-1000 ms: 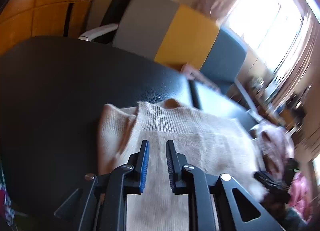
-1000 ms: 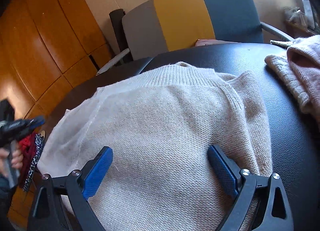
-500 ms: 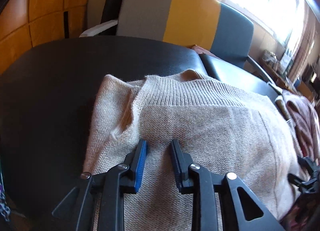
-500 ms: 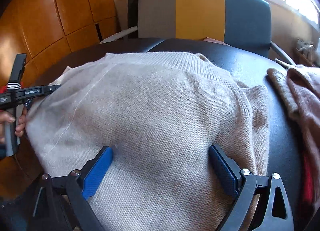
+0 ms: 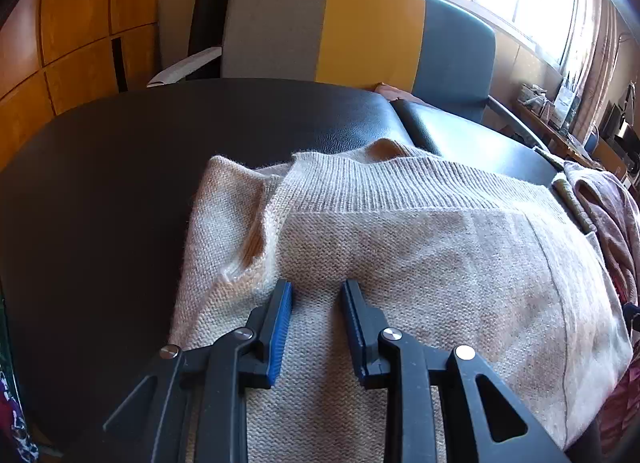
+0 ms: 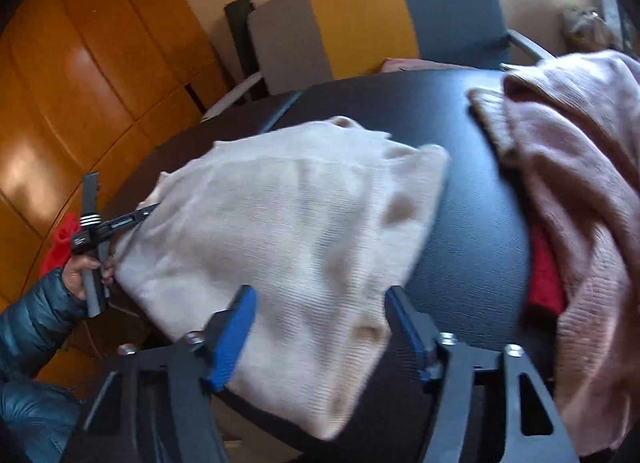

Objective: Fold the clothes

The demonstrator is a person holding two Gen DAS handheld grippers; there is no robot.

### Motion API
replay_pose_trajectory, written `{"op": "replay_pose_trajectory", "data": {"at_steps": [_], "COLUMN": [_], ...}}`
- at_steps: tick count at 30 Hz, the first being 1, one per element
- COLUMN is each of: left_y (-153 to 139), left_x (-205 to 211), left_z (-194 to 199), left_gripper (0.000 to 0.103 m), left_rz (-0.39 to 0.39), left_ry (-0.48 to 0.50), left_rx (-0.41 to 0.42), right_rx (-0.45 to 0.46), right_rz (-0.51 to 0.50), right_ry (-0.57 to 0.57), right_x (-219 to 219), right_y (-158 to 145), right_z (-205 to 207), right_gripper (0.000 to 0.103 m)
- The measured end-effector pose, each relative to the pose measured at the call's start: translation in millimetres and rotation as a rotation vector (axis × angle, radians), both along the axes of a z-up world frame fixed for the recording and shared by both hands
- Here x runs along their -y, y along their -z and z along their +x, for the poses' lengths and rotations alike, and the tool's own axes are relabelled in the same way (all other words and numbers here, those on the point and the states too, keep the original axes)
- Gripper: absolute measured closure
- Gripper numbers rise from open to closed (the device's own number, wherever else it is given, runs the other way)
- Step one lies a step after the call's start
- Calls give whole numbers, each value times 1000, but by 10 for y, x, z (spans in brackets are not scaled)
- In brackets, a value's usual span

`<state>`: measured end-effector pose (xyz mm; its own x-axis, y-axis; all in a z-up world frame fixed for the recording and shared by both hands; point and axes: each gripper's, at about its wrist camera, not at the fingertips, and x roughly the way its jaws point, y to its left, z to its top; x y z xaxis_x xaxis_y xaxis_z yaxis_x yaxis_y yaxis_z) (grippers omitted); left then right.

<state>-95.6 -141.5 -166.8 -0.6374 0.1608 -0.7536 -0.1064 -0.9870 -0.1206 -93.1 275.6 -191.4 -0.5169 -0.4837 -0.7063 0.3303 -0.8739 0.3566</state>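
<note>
Sweater (image 5: 420, 263) lies folded on the black table (image 5: 120, 183); your left gripper (image 5: 316, 295) sits on it, fingers narrowly parted, pinching nothing, while your right gripper (image 6: 320, 303) gapes wide at its near edge.

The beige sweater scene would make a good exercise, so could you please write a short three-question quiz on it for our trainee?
1. True or false: the beige sweater lies on a black table.
2. Which garment lies to the right of the sweater? A) a pink knit B) blue jeans C) a white shirt
3. Fill in: in the right wrist view the right gripper stands ___ over the sweater's near edge, gripping nothing.

Key: 1 true; 2 A; 3 open. In its own view the left gripper has a gap between its fingers too, with sweater fabric showing through.
</note>
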Motion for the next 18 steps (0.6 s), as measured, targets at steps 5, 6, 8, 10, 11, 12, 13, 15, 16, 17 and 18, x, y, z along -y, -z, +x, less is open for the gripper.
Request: {"op": "replay_pose_trajectory", "data": {"at_steps": [5, 6, 8, 10, 11, 12, 13, 15, 16, 17, 18], "left_y": [11, 12, 13, -5, -14, -19, -22, -26, -30, -45, -69], "left_x": [-17, -21, -34, -41, -45, -50, -45, -36, -31, -29, -34], "left_z": [-16, -19, -27, -30, -31, -33, -33, -34, -37, -46, -47], "left_gripper": [76, 76, 76, 75, 75, 75, 75, 75, 76, 76, 76], "left_rz": [1, 0, -9, -17, -22, -30, -29, -27, -26, -22, -25], "left_ry": [-12, -12, -5, 0, 4, 9, 14, 24, 27, 22, 14], "left_rx": [5, 7, 10, 22, 28, 34, 35, 39, 42, 49, 54], "right_rx": [35, 40, 46, 57, 50, 41, 18, 16, 26, 35, 54], "right_rz": [-25, -24, -16, 23, 49, 75, 101, 146, 177, 208, 211], "right_ry": [-23, -26, -33, -59, -85, -111, -149, -174, -174, -175, -160], "right_x": [9, 23, 48, 116, 156, 197, 219, 226, 222, 217, 193], "right_y": [143, 163, 199, 179, 131, 82, -9, -54, -29, -4, 58], "right_z": [-99, -119, -152, -160, -118, -74, 10, 123, 163, 203, 209], "right_gripper": [57, 58, 66, 99, 99, 99, 99, 99, 99, 99, 99]}}
